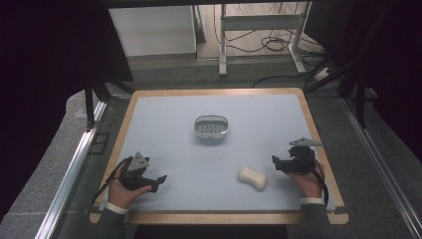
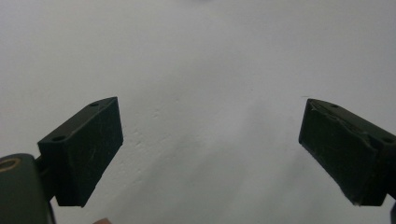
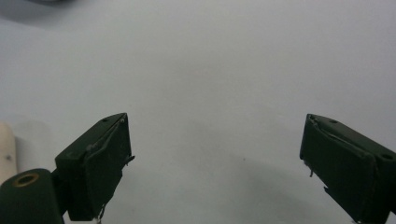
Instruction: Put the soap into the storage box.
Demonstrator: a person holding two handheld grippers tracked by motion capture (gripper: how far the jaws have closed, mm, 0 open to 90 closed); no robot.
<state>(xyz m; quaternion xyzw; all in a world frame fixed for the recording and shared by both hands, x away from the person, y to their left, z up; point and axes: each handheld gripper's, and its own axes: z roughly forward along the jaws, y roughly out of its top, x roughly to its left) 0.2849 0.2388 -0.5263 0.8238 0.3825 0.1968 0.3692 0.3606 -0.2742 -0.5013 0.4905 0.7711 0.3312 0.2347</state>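
Note:
A cream, bone-shaped soap bar (image 1: 253, 178) lies on the pale blue mat (image 1: 214, 149), right of centre and toward the front. A small oval metal dish (image 1: 211, 126) with a slotted bottom stands near the mat's middle. My left gripper (image 1: 160, 180) rests low at the front left, held by a hand, its jaws wide apart over bare mat (image 2: 210, 140). At the front right my right gripper (image 1: 276, 163) is open too, just right of the soap. The soap's edge (image 3: 6, 149) peeks in at the far left of the right gripper view.
The mat covers a wooden table (image 1: 219, 217) with metal rails along both sides. Behind the table stand a white desk frame (image 1: 259, 30) and cables on the floor. Bare mat lies between the two grippers.

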